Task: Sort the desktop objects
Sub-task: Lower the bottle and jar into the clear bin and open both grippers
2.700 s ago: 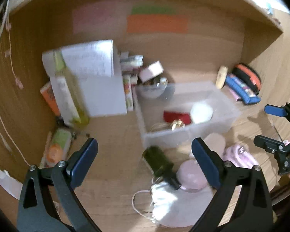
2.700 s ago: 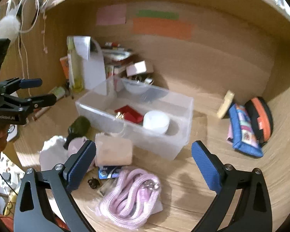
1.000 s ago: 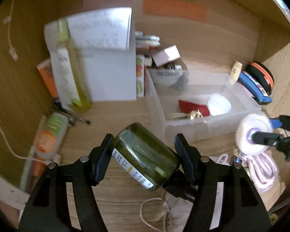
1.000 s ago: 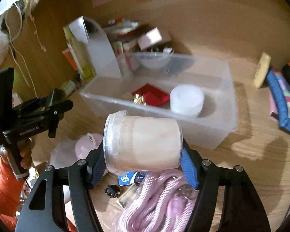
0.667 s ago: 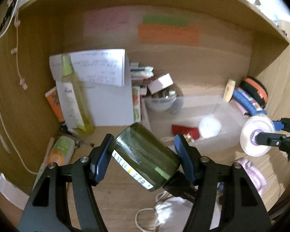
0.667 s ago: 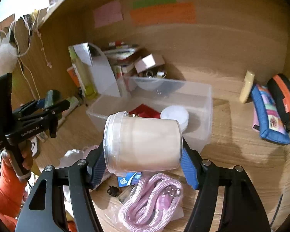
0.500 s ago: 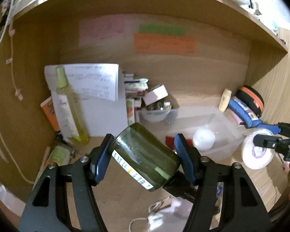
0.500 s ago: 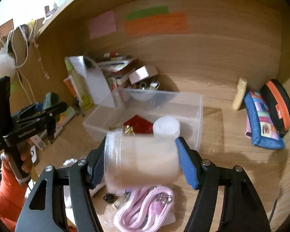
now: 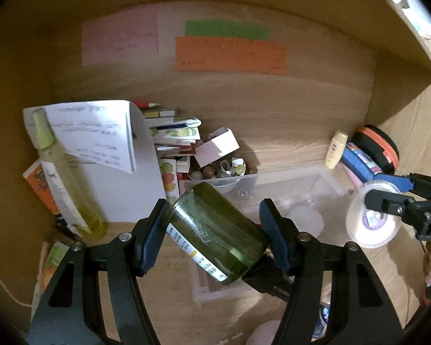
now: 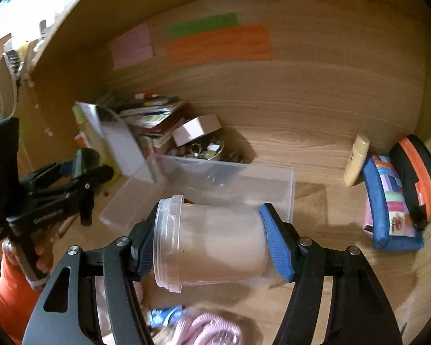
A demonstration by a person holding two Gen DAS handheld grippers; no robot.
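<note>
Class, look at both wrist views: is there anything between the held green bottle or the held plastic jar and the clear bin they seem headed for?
Nothing visible blocks either. The green bottle in the left tongs and the plastic jar in the right tongs hang before the clear bin, whose top is open.

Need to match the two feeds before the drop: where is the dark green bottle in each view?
Left wrist: green bottle centre, clamped in the left gripper.
Right wrist: its green glass at far left, in that same gripper.
Shared landmark: orange note on the back wall.
</note>
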